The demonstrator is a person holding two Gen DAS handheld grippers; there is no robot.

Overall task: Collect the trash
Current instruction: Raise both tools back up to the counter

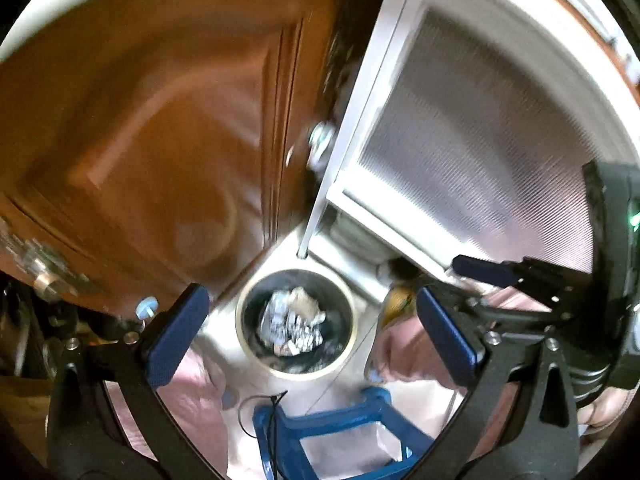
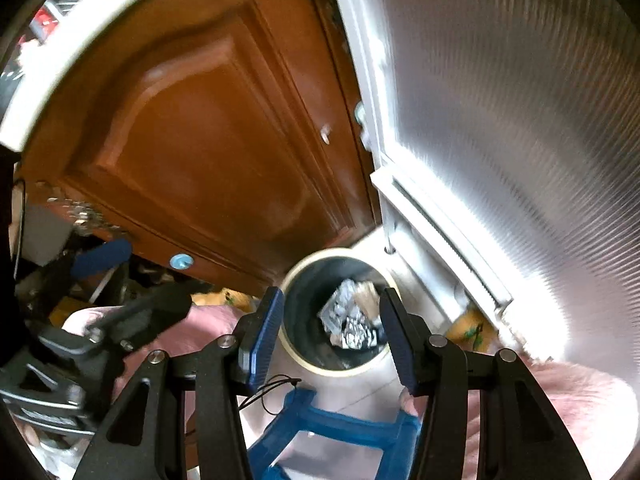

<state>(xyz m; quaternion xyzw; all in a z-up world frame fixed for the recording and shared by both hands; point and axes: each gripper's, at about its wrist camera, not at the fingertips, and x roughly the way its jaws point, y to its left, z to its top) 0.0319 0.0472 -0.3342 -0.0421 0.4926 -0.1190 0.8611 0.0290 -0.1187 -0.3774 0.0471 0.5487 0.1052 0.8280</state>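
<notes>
— Blue-padded fingers (image 1: 176,336) of the left gripper (image 1: 312,330) stand wide apart, empty?
— Yes. Right gripper (image 2: 328,336) gapes about halfway, nothing held.
— And the trash?
— Crumpled foil (image 1: 290,322) lies inside the round bin (image 1: 250,344), beneath both grippers, beside the wooden door (image 1: 160,120).

Both pictures are round and bent at the edges, with dark corners. Bright light comes through the frosted glass door (image 2: 520,120) on the right and makes white glare there. The brown wooden door (image 1: 160,140) looks smeared and blurry. Inside the round bin (image 1: 295,322) it is dark, but the foil shines.
</notes>
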